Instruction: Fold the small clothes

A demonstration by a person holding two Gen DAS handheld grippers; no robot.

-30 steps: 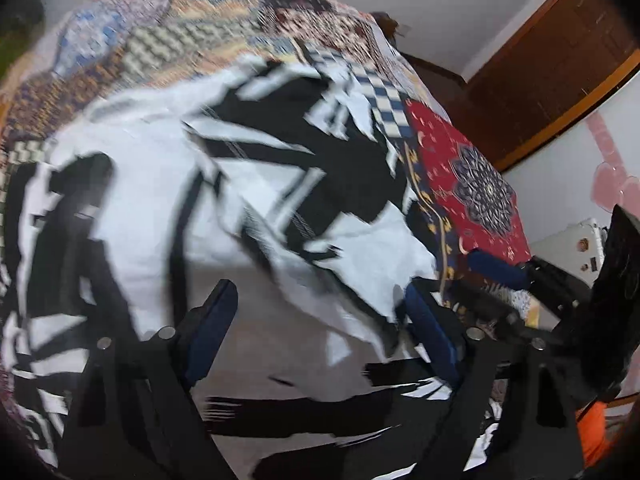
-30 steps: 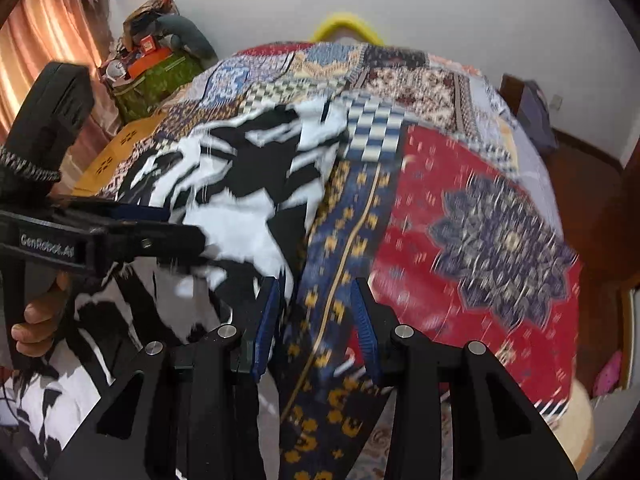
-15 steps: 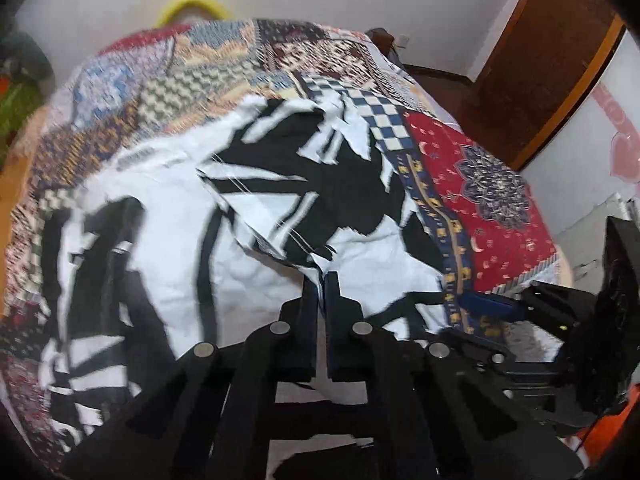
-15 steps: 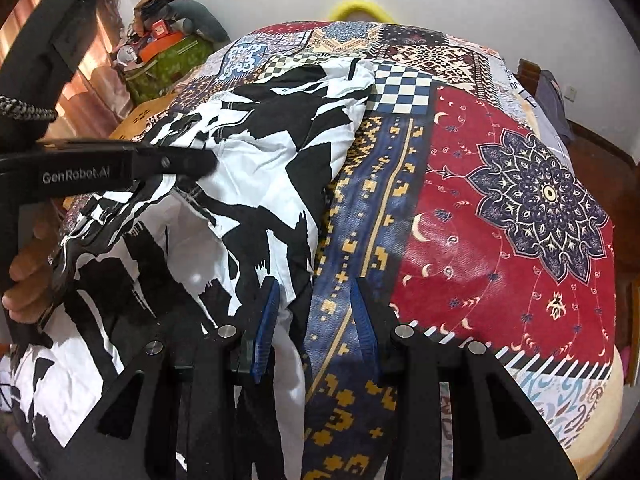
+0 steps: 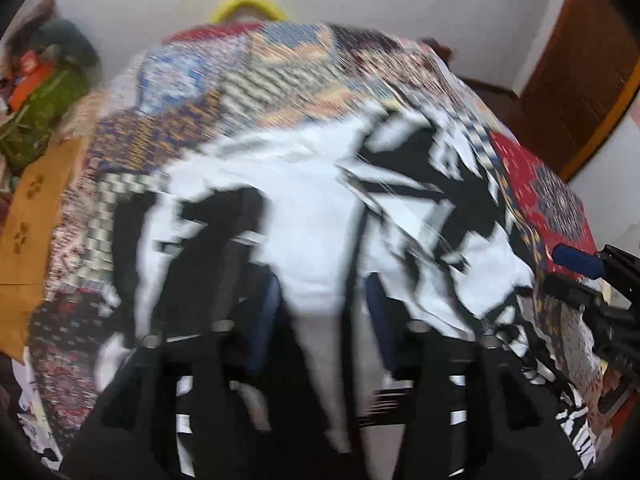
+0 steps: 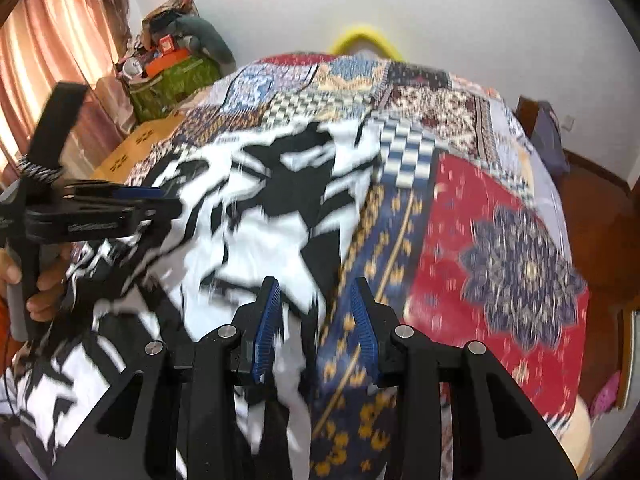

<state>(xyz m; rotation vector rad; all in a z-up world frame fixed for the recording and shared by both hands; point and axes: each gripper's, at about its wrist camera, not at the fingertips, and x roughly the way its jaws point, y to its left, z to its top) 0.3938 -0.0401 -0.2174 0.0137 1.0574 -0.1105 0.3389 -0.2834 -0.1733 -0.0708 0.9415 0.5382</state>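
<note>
Garment (image 6: 256, 216): black-and-white patterned cloth, spread crumpled over the left half of a patchwork bedspread (image 6: 500, 240).

Right gripper (image 6: 316, 320): jaws apart, nothing between the blue pads. The garment's right edge lies under and just ahead of the left pad; the right pad is over bare bedspread.

Left gripper (image 5: 320, 300): jaws apart in its own heavily blurred view, with white cloth showing in the gap. Whether the pads touch the cloth cannot be told.

Right view only: pink curtain (image 6: 48, 60) at left, a green box (image 6: 172, 80) heaped with oddments, the left gripper seen side-on at the garment's left edge with the person's fingers (image 6: 44, 284) on its handle. Left view only: a brown door (image 5: 580, 60) at right, and the right gripper's blue pad (image 5: 576, 260) side-on at the garment's right edge. A yellow arc (image 6: 362, 38) sits behind the bed in both.

Change: half a second ago the left jaws were together on a ridge of the cloth; they now stand apart. The right jaws have stayed apart throughout.
</note>
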